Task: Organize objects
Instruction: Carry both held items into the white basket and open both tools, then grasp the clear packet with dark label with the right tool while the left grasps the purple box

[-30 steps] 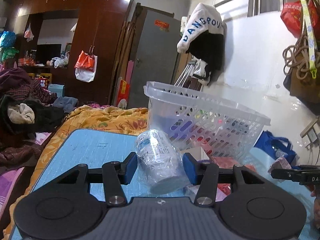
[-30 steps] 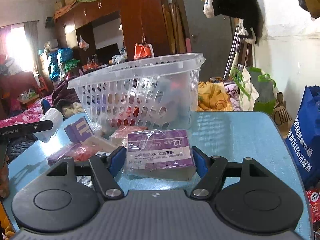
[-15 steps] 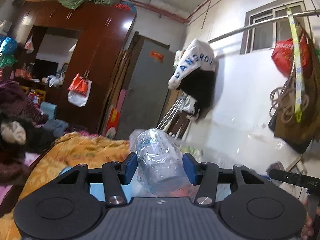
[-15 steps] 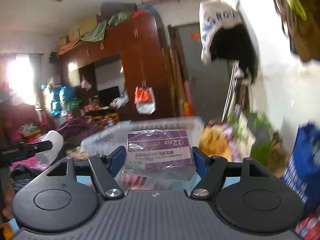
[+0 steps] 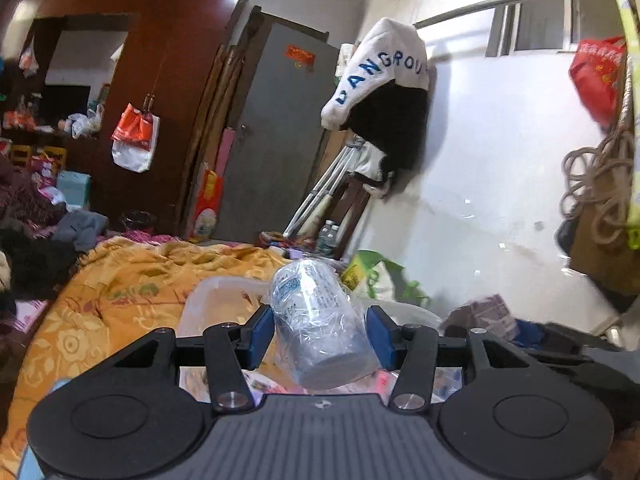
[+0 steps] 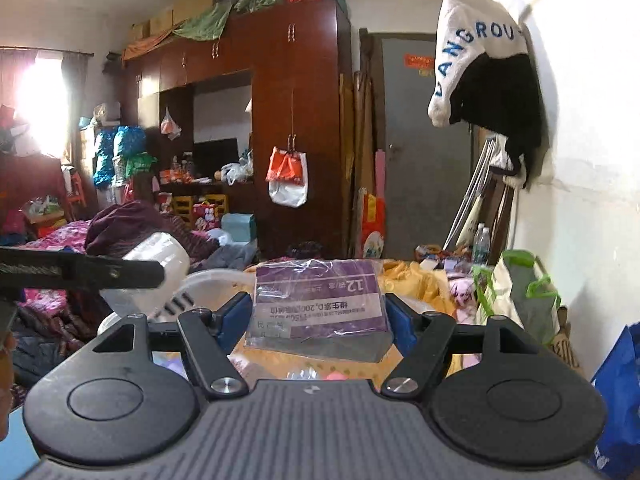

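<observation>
Two grippers hang above the white basket (image 5: 208, 292), each with an item between jaws that are opening. Inside the left gripper (image 5: 320, 330) sits a clear wrapped bottle (image 5: 320, 320), long axis running forward and tilted up away from the camera; the blue pads look slightly clear of its sides, so the hold seems to be letting go. Inside the right gripper (image 6: 312, 318) lies a purple box in plastic wrap (image 6: 320, 304), flat, its long side spanning the jaws, gaps showing at both pads. Directly below and just ahead of both lies the basket, so each item should drop in; neither hand looks clearly nearer.
</observation>
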`<state>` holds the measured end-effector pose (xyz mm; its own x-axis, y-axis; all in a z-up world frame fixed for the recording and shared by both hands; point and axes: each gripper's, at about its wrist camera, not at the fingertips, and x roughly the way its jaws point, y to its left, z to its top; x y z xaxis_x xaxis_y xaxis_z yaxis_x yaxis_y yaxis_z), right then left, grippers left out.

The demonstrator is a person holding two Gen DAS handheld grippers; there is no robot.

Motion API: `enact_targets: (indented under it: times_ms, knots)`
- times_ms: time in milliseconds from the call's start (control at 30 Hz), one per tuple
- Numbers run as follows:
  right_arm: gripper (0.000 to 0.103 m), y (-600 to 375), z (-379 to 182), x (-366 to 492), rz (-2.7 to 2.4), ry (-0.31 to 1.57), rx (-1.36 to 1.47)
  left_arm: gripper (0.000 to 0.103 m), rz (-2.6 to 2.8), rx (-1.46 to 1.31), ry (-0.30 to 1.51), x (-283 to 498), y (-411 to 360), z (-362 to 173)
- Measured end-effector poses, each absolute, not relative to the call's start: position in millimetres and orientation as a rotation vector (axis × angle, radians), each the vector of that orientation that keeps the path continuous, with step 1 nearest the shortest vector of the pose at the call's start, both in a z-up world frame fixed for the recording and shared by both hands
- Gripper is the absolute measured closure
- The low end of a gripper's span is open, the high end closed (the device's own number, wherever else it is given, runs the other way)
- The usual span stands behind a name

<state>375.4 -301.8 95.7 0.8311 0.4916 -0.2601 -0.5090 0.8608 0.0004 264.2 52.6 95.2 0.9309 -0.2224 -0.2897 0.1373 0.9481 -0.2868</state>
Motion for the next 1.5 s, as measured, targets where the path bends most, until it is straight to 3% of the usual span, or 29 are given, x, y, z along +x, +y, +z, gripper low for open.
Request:
enact_targets:
  times_ms: [67, 100, 267, 367, 467, 700, 833, 933, 967, 1000, 1367, 1500]
  knots:
    - [0.0, -300.9, 95.9, 378.9, 0.545, 0.273, -0.051, 0.025, -0.137, -0.262, 0.316, 269.2, 53.9, 94.5]
    - [0.0, -302.1, 96.2, 376.8, 0.534, 0.273, -0.045, 0.019, -0.125, -0.261, 0.322, 270.1, 55.3, 93.3]
    - [0.0, -327.4, 88.4, 341.4, 0.548, 0.293, -0.001, 0.019, -0.164, -0.234, 0.306, 227.2, 61.1, 84.6]
    - [0.0, -335.4, 59.5, 317.6, 0.523, 0.406, -0.014, 0.01, -0.185, -0.203, 0.309, 179.4, 64.7, 62.3]
    - [0.0, -342.3, 21.3, 288.4, 0.609, 0.476, -0.015, 0.01, -0.204, -0.194, 0.358, 149.3, 64.0, 33.5]
    - [0.001, -313.0, -9.1, 260.8, 0.723, 0.588, -0.11, 0.01, -0.178, -0.161, 0.458, 137.5, 62.2, -1.7]
    - [0.016, -305.4, -15.2, 266.2, 0.725, 0.615, -0.147, 0.01, -0.213, -0.156, 0.483, 136.4, 56.4, -6.4]
    - [0.034, -310.8, -18.6, 266.2, 0.755, 0.634, -0.109, 0.01, -0.216, -0.104, 0.484, 130.8, 45.4, -7.6]
    - [0.048, -311.3, -18.7, 267.0, 0.755, 0.639, -0.107, 0.01, -0.217, -0.085, 0.485, 129.6, 40.7, -8.3]
    - [0.052, -313.3, -20.3, 265.7, 0.753, 0.642, -0.11, 0.01, -0.217, -0.072, 0.485, 128.9, 37.8, -8.5]
    - [0.053, -334.6, -13.6, 256.9, 0.766, 0.534, -0.003, 0.011, -0.21, 0.031, 0.555, 132.0, 19.1, -18.0]
    - [0.053, -336.4, -12.9, 258.0, 0.768, 0.527, 0.016, 0.037, -0.196, 0.065, 0.579, 134.5, 13.2, -21.1]
